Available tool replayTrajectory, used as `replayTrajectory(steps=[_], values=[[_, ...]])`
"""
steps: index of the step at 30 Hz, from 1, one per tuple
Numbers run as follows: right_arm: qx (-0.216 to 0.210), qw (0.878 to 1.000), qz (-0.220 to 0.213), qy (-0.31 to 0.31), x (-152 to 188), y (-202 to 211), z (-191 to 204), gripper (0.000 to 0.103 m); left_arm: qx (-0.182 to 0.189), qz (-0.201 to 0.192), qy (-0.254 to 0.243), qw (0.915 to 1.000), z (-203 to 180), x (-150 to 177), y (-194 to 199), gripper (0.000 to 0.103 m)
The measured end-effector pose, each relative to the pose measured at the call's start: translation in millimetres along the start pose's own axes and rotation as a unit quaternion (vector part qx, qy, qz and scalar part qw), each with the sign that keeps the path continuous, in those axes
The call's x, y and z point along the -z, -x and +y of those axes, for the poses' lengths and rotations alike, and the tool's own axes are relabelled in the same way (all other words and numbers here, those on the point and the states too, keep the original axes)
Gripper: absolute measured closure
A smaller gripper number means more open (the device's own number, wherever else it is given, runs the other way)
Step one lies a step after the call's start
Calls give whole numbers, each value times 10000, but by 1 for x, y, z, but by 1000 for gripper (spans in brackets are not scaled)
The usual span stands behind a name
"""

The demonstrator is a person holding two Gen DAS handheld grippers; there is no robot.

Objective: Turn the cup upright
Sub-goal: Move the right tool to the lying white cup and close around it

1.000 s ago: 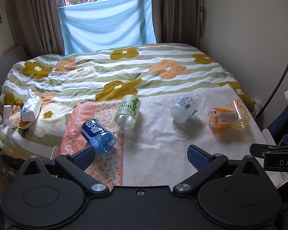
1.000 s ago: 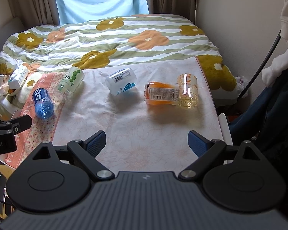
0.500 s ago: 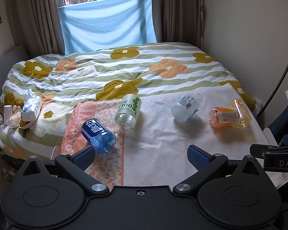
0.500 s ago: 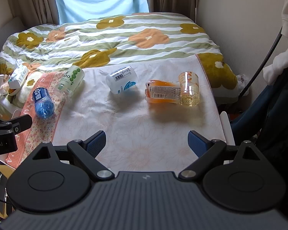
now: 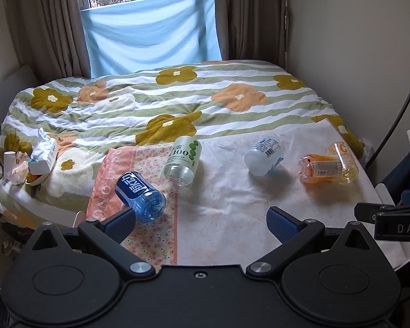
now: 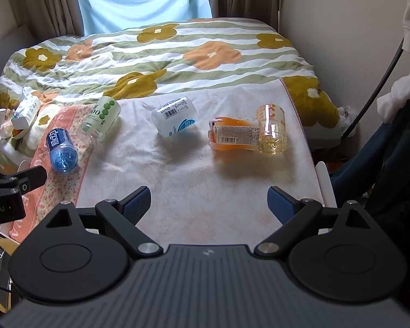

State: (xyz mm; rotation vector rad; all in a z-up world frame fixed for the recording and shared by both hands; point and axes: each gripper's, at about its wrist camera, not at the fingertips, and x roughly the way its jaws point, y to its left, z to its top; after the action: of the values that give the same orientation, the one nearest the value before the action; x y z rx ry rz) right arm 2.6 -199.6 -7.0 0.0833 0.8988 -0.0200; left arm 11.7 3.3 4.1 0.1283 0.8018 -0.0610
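Observation:
Several cut-bottle cups lie on their sides on a white floral cloth (image 5: 227, 199) on the bed. From left: a blue cup (image 5: 140, 196) (image 6: 61, 150), a clear green-dotted cup (image 5: 183, 160) (image 6: 102, 119), a white cup (image 5: 263, 155) (image 6: 175, 120), an orange cup (image 5: 318, 168) (image 6: 233, 134) and a clear yellowish cup (image 5: 343, 158) (image 6: 270, 128) touching it. My left gripper (image 5: 201, 222) is open and empty, its left finger just in front of the blue cup. My right gripper (image 6: 209, 205) is open and empty, short of the orange cup.
A flowered quilt (image 5: 164, 101) covers the bed behind the cloth. Tissue packs and small clutter (image 5: 32, 158) lie at the left edge. A wall and a dark cable (image 6: 380, 82) stand on the right. A white board edge (image 6: 325, 183) shows by the right bedside.
Both views have shifted slightly toward the cups. No cup has moved and both grippers stay open.

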Motion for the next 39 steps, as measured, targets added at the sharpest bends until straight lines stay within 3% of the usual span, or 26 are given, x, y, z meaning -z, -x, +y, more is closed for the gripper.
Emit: replayTrajectory(steps=[11,26,39], values=[[-368,9981,275,-410,-49,-52,0,0,-147,228,107,9996,23,-17,-30,0],[-809,9805,642,-1674,-115,-181,17,0,-203,627,263,9975,50,-40,-97,0],[-517,9578,1128,-2594,-126,-261,14,3,-10,957,179,9952,54,-53,-148,0]])
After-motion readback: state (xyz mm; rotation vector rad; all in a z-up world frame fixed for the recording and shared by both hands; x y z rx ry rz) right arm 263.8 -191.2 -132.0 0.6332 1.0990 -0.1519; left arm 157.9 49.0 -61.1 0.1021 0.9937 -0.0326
